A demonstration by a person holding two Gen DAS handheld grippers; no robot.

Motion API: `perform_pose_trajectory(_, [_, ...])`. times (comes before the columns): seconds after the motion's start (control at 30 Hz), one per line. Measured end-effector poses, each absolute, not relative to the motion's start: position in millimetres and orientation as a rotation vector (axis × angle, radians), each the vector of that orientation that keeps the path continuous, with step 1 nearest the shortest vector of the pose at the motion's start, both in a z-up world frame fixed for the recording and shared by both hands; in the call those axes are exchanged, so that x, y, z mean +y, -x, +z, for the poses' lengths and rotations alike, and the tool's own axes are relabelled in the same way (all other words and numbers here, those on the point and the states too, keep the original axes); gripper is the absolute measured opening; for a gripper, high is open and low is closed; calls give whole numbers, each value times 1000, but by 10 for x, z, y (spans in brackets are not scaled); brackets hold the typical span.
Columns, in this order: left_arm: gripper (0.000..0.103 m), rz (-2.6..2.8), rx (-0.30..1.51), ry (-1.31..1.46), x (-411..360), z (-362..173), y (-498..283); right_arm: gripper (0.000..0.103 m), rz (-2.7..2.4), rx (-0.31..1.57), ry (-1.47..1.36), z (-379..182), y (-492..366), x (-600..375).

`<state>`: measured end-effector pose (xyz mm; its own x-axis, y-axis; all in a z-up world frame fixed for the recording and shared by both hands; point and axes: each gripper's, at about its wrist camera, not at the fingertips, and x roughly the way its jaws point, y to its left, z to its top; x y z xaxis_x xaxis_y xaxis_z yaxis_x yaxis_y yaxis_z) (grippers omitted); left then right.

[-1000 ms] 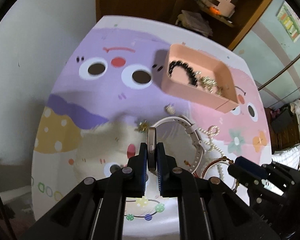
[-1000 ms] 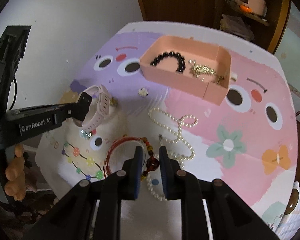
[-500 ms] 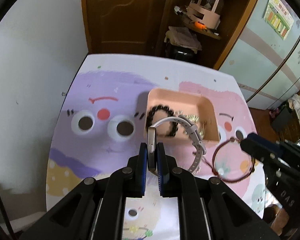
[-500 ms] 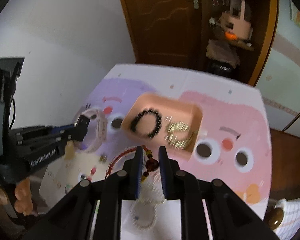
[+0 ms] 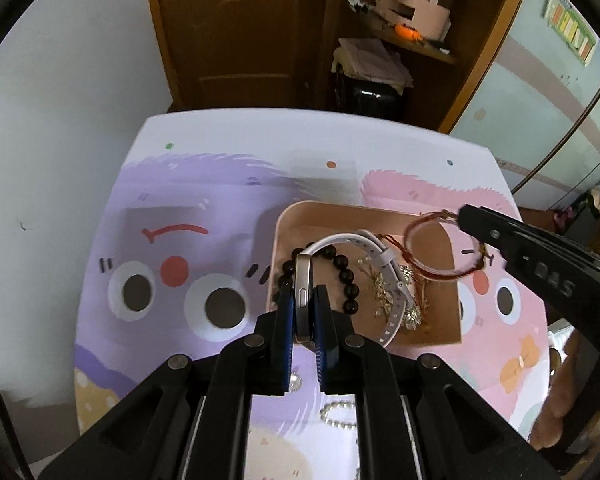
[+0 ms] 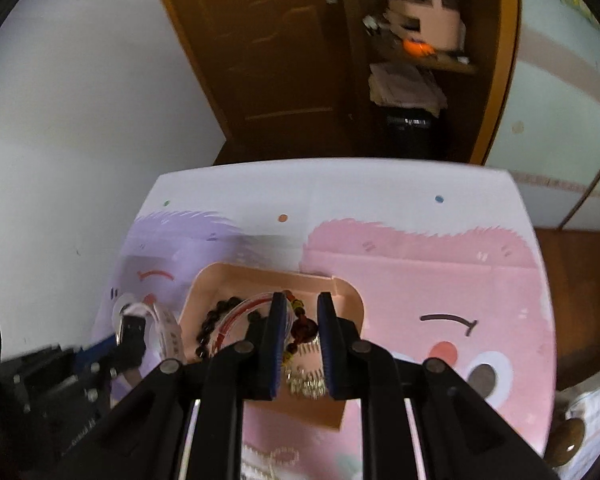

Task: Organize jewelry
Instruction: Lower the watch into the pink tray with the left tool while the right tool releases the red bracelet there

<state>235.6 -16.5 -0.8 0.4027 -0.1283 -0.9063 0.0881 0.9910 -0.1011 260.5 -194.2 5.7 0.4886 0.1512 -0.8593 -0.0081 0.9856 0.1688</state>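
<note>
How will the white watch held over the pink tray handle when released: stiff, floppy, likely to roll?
The watch is pinched by its case in the left tool. Its strap keeps a curved loop above the pink tray, so probably springy rather than limp. It will likely settle on its side, not roll.

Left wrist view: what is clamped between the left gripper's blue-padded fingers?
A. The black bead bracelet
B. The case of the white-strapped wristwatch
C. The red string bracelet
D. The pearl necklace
B: the left gripper pinches the silver case of the white-strapped wristwatch edge-on above the pink rectangular tray, where the black bead bracelet lies.
</note>
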Motion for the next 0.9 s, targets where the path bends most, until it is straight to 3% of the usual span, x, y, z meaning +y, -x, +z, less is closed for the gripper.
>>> perform_pose_trajectory(0.53, [8, -154, 1223, -6, -281, -586, -2603, 17, 104, 1170, -248, -715, -2722, -1922])
perform_pose_trajectory(0.6, [13, -157, 1222, -2, -287, -587, -2613, 19, 128, 1191, -262, -734, -2702, -1915])
perform_pose_trajectory(0.77, [37, -165, 1184, 4, -313, -463, -2557, 46, 129, 1199, -249, -668, -2614, -1907])
perform_pose_trajectory(0.9, [55, -152, 1154, -1, -297, -315, -2469, 46, 108, 1205, -237, -590, -2517, -1938])
